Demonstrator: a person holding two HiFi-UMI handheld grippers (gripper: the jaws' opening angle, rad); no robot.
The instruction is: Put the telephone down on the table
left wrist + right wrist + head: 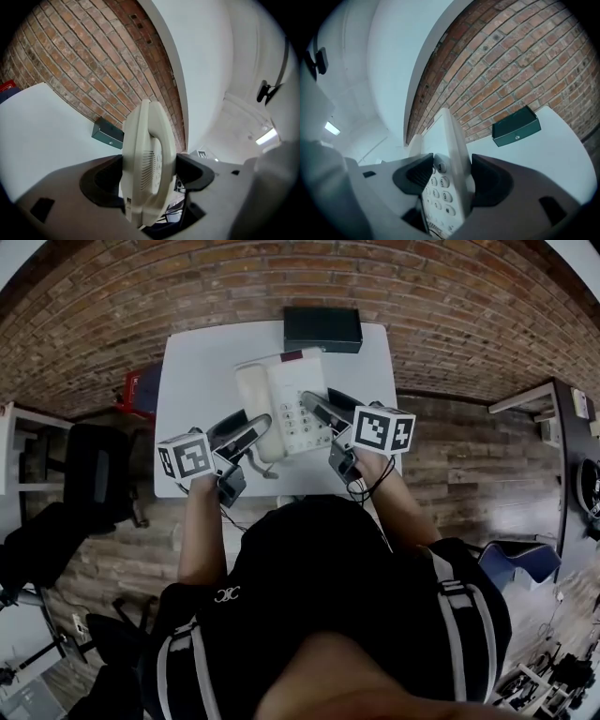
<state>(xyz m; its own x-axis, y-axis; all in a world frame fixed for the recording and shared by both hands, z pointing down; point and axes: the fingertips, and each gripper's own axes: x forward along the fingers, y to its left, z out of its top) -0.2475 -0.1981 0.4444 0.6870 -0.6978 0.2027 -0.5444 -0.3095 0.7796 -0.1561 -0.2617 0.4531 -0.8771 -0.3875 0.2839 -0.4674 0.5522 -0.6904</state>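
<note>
My left gripper (251,434) is clamped on the handset side of the telephone (286,407), and my right gripper (325,414) is clamped on its keypad edge. The telephone is held between them over the white table (187,371), nearer me than the dark box (322,329). Contact with the tabletop unclear.

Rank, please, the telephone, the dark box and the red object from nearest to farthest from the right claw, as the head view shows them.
1. telephone: clamped in the right claw, over the near middle of the table.
2. dark box: at the table's far edge, ahead of the claw.
3. red object: beyond the table's left edge.
</note>
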